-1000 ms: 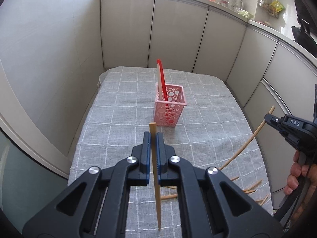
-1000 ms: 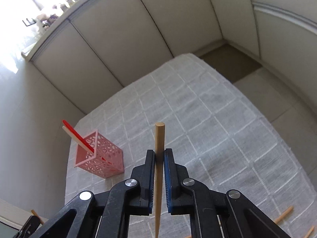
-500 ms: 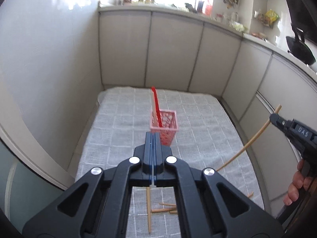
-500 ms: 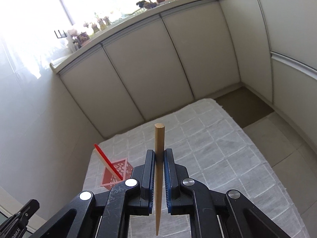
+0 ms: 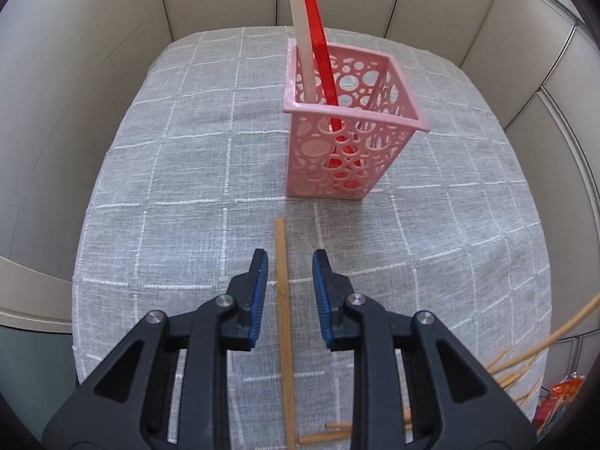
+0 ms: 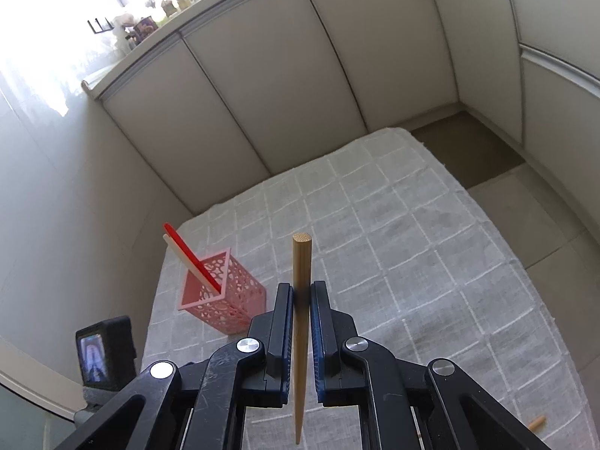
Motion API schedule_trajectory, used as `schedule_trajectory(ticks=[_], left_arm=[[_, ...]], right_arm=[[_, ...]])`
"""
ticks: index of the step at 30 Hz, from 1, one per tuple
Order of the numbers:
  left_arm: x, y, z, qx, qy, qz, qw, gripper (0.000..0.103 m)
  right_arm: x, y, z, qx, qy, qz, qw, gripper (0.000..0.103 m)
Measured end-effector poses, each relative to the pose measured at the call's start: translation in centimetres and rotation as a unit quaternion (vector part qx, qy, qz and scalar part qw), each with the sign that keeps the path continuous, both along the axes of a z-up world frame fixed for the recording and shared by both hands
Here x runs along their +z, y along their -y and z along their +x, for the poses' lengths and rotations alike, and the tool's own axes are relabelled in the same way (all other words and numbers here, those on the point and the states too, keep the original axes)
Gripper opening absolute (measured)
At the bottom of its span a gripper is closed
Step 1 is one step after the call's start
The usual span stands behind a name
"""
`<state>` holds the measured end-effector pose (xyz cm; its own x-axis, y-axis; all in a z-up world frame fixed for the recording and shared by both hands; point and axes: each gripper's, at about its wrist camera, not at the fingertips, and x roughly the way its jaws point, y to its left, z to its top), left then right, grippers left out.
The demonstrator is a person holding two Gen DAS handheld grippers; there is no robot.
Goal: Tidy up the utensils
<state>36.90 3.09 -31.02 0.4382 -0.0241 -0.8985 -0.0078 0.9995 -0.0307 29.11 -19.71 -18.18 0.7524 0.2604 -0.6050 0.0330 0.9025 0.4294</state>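
A pink perforated basket [image 5: 337, 172] stands on the grey checked tablecloth [image 5: 168, 187]. In it lean a red chopstick [image 5: 318, 37] and a white one [image 5: 300, 30]. My left gripper [image 5: 290, 262] hangs low in front of the basket, its jaws opening. A wooden chopstick [image 5: 281, 281] lies between them, and neither pad touches it. My right gripper [image 6: 301, 288] is shut on another wooden chopstick [image 6: 301, 258] and holds it above the table. From there the basket [image 6: 225, 292] is at the lower left.
Several loose wooden chopsticks [image 5: 506, 378] lie at the near right of the cloth. The stick in the right gripper reaches in at the right edge [image 5: 555, 337]. Cabinet fronts [image 6: 300, 93] close in the table. The left tool's camera [image 6: 105, 352] shows at the lower left.
My left gripper sank toward the cloth and came nearer the basket. Its jaws parted, and the chopstick it clamped a second ago is no longer gripped. The right gripper still holds its stick.
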Motion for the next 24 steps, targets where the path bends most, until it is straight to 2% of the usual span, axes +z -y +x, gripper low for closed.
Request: schedule_trajectory(ticks=[4,6,7,9,13,18,24], left_arm=[[-1.7,0.0,1.0,0.011,-0.001,0.027,0.9996,0.026],[-2.5,-0.3,1.2,0.017,0.000,0.027,0.9995,0.025],[-2.8,-0.4,1.3,0.019,-0.001,0.026,0.9995,0.023],[-3.0,-0.5,1.2,0.018,0.006,0.029,0.9994,0.010],[-2.3,-0.6,0.3,0.021,0.015,0.037,0.9990,0.008],[1.1,-1.5,-2.0,0.042,0.052,0.017,0.9976,0.008],[7.6,-2.6,-5.2,0.059,0.137,-0.015,0.9887,0.008]], right_arm=[[-0.3,-0.3,0.2,0.009,-0.005,-0.003,1.000,0.008],[-0.3,-0.4,0.3,0.010,-0.005,-0.008,1.000,0.008],[-0.4,-0.4,0.3,0.011,-0.006,-0.009,1.000,0.008],[-0.5,-0.3,0.4,0.011,-0.010,-0.009,1.000,0.008],[-0.7,-0.2,0.5,0.009,-0.014,-0.009,1.000,0.008],[-0.4,-0.4,0.1,0.008,-0.007,-0.008,1.000,0.008],[0.4,-1.1,-0.5,0.016,0.015,-0.013,1.000,0.008]])
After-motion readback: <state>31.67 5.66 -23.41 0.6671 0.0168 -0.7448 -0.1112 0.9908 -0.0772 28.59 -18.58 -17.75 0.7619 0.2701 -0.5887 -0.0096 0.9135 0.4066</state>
